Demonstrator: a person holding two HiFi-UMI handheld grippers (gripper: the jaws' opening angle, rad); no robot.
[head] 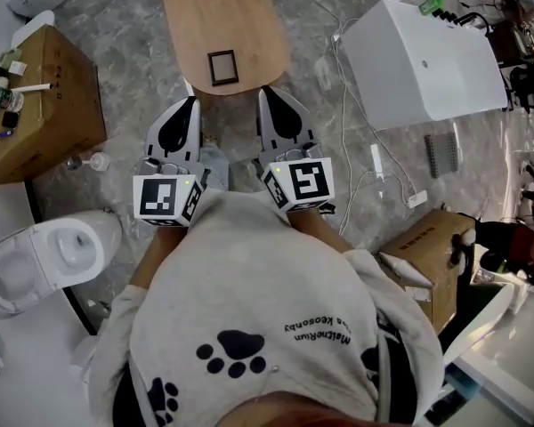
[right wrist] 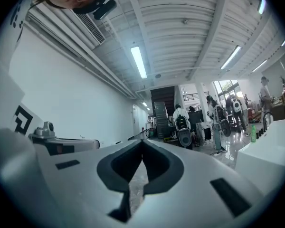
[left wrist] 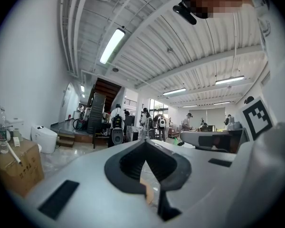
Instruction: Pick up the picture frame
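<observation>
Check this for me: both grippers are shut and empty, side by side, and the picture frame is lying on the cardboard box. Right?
One thing is wrong: the head view shows the picture frame lying on the wooden table. The rest stands: left gripper and right gripper are shut, empty and side by side.

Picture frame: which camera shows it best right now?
The head view: the picture frame lies flat near the close end of the wooden table, fully visible from above. The left and right gripper views look level across the room and show nothing of it.
</observation>
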